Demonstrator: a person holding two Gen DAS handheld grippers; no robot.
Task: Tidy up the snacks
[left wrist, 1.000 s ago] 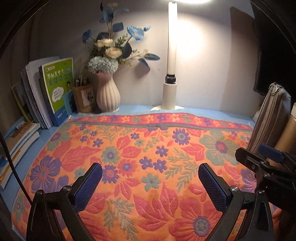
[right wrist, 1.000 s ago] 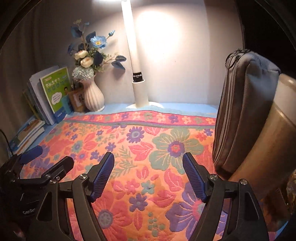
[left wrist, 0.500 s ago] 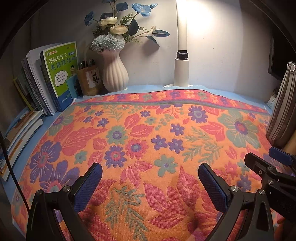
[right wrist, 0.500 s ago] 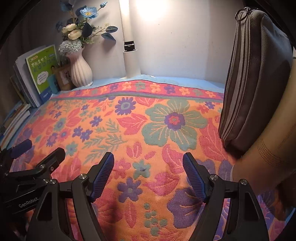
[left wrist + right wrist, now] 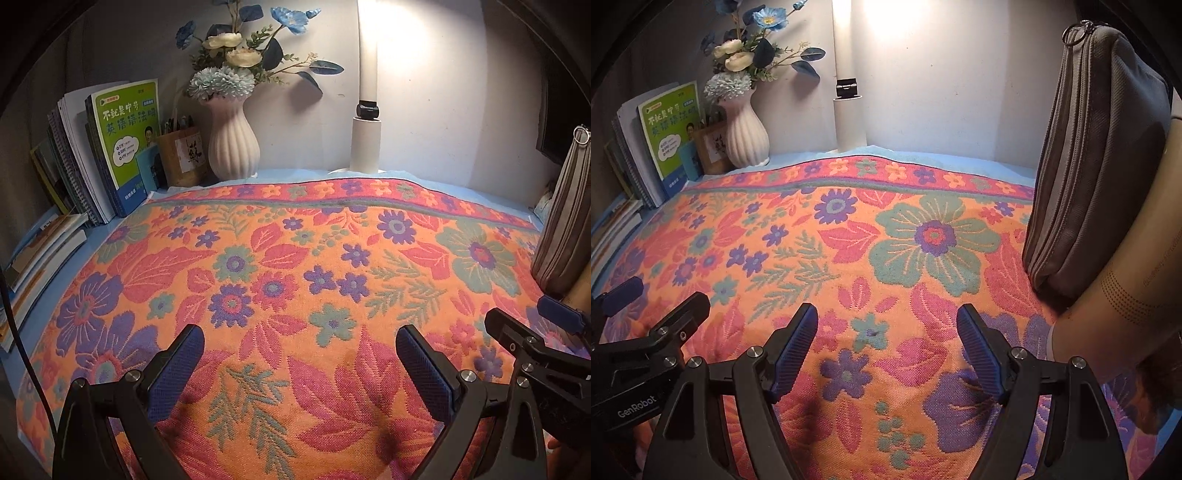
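No snack shows in either view. My left gripper [image 5: 299, 334] hovers open over the orange floral cloth [image 5: 295, 258], nothing between its blue pads. My right gripper [image 5: 886, 310] is also open and empty above the same cloth [image 5: 849, 280], just to the right of the left one. A grey zipped pouch [image 5: 1097, 166] stands upright at the cloth's right edge, right of the right gripper. It leans against a tan rounded container [image 5: 1137, 277]. In the left wrist view the pouch [image 5: 565, 229] shows at the far right.
Along the back wall stand a white ribbed vase of flowers [image 5: 232, 144], a white lamp post [image 5: 365, 140] and a brown pen holder [image 5: 181, 155]. Upright books [image 5: 122, 147] and a flat stack [image 5: 40, 251] fill the left side.
Both grippers have sunk and tipped down toward the cloth, which now fills more of each view. Their jaws look the same width as before.
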